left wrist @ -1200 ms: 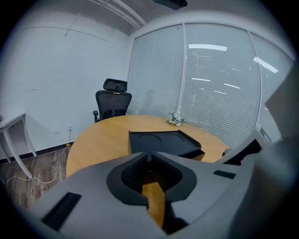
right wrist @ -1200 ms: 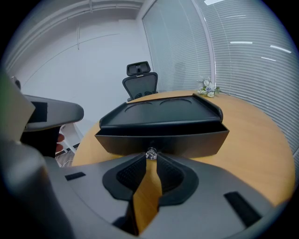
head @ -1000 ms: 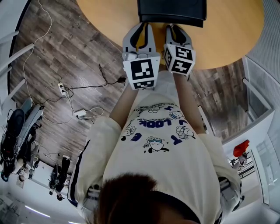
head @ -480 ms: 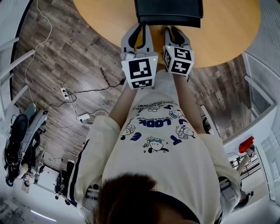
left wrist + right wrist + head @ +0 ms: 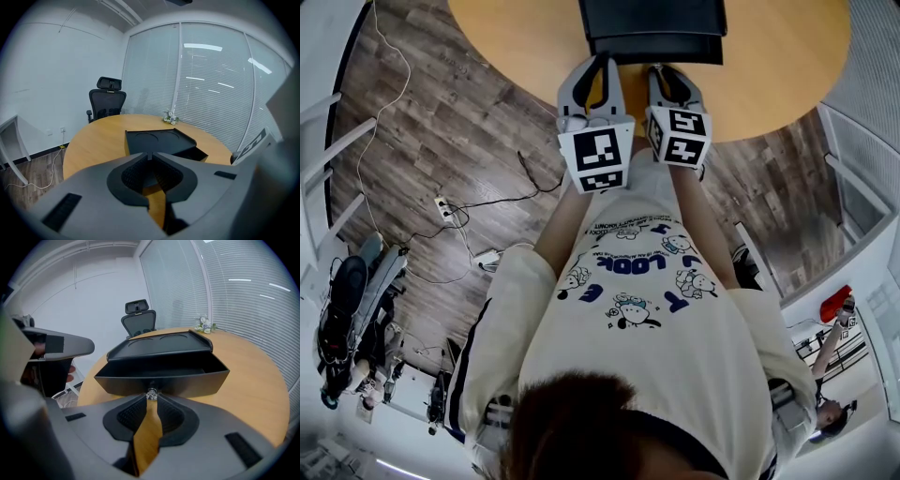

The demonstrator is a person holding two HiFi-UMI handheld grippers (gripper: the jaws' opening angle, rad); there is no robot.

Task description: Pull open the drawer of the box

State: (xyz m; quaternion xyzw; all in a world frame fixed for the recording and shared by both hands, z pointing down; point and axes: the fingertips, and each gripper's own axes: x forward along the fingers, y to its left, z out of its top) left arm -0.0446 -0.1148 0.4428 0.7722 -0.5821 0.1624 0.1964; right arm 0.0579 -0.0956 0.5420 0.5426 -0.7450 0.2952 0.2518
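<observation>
A black box (image 5: pixel 652 17) stands on the round wooden table (image 5: pixel 534 47), and its drawer (image 5: pixel 161 376) is pulled out toward me. My right gripper (image 5: pixel 151 397) is shut on the drawer's small shiny knob (image 5: pixel 151 393); in the head view the right gripper (image 5: pixel 666 70) reaches the drawer front (image 5: pixel 661 49). My left gripper (image 5: pixel 600 64) hovers just left of it, short of the box. In its own view the left gripper (image 5: pixel 150 155) is shut with its tips touching and nothing between them, and the box (image 5: pixel 157 139) lies ahead.
A black office chair (image 5: pixel 108 101) stands behind the table. A small flower pot (image 5: pixel 204 324) sits at the table's far edge, near the window blinds. Cables and a power strip (image 5: pixel 441 202) lie on the wood floor to the left.
The head view has shifted slightly. Both grippers and the drawer stand as before.
</observation>
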